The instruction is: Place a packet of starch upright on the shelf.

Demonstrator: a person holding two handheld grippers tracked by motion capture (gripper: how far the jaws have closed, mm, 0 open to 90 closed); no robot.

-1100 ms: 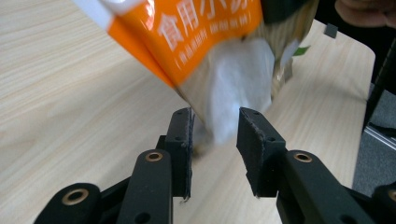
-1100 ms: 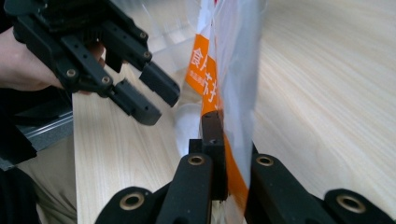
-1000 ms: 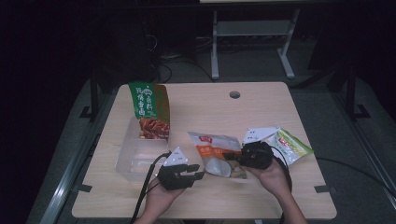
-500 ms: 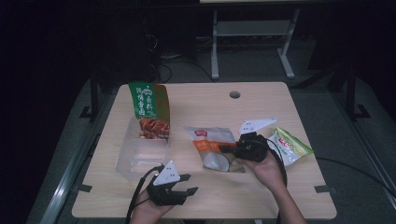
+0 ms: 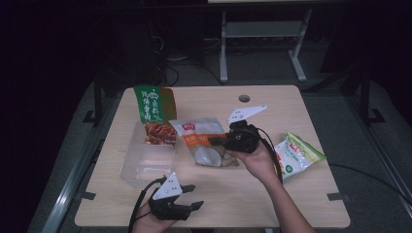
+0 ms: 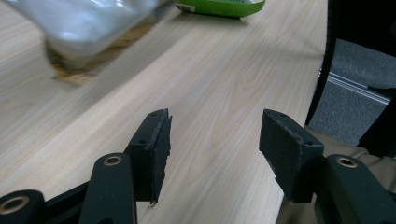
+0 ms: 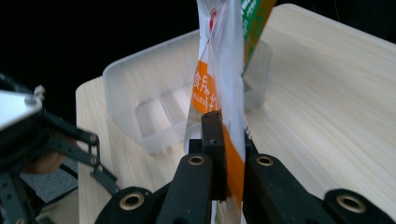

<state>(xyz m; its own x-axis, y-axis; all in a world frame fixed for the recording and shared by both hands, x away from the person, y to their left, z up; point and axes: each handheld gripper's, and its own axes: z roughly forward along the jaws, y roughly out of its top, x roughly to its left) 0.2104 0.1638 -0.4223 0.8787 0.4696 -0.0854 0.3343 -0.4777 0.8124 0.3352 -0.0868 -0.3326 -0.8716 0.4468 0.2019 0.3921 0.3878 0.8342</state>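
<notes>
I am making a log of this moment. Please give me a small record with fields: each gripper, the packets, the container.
left gripper: open, holding nothing, at the near table edge
right gripper: shut on the orange and white packet
clear plastic container: on the table, green packet leaning in its far end
light green packet: flat on the table, right side

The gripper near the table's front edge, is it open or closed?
Open. The left gripper shows its two black jaws spread wide in its own view, with only bare table between them.

Dim overall; surroundings black, the surface (image 5: 291, 121) evenly lit from above. Beyond the left jaws a pouch (image 6: 88, 28) is blurred; the jaws themselves sharp.
</notes>
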